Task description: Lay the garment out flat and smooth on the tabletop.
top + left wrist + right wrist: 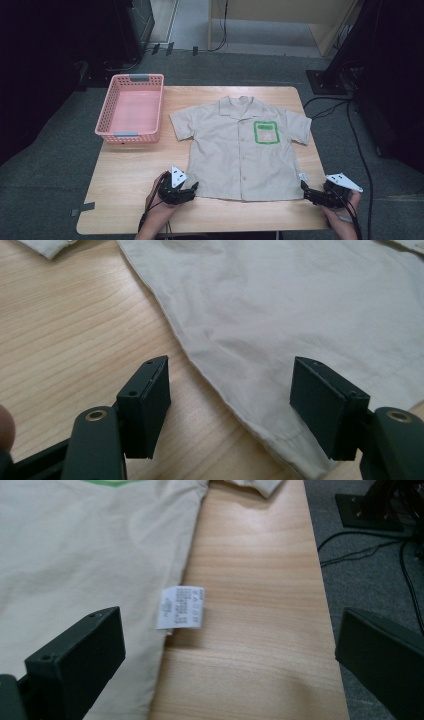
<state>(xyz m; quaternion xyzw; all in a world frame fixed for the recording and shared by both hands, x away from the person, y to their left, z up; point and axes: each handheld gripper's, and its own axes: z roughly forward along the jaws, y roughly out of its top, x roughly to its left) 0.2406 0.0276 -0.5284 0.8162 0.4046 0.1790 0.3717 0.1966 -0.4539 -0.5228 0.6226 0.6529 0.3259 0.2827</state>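
A light wooden desk [125,175] stands on grey carpet. A beige short-sleeved shirt [235,150] lies spread flat across its middle and right, collar at the far edge, hem toward the near edge, with a white care label [180,607] lying on the wood beside its right seam. At the far left corner sits a pink basket [131,109], just beside the shirt's left sleeve.

The shirt [241,147] lies on the table [125,170] (basket [131,108] at its left).

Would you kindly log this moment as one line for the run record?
shirt flat on table | left hand-held gripper open at hem corner | right hand-held gripper open by label | basket empty
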